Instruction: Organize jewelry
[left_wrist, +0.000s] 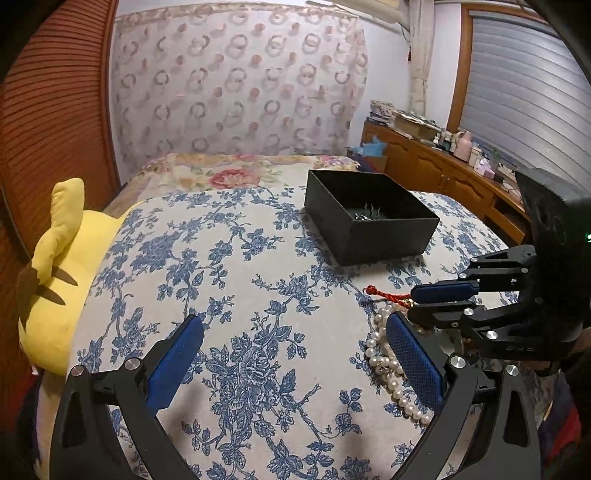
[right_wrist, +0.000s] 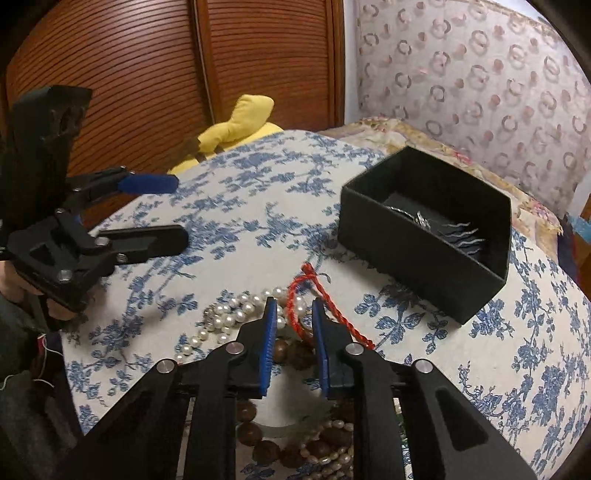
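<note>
Right claw (right_wrist: 293, 314) part-closed astride red cord (right_wrist: 325, 295), not clamped; left claw (left_wrist: 295, 332) wide apart. Cord light, limp: pinch mid-loop. Pearls (right_wrist: 225, 314) slippery, tangled. Box (right_wrist: 424, 229) near bed's far edge.

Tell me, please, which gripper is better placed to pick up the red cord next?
Likely the right gripper: its narrowly parted fingers already straddle the red cord over the jewelry pile. The left gripper is wide open above bare bedspread, beside the pearl necklace.
</note>
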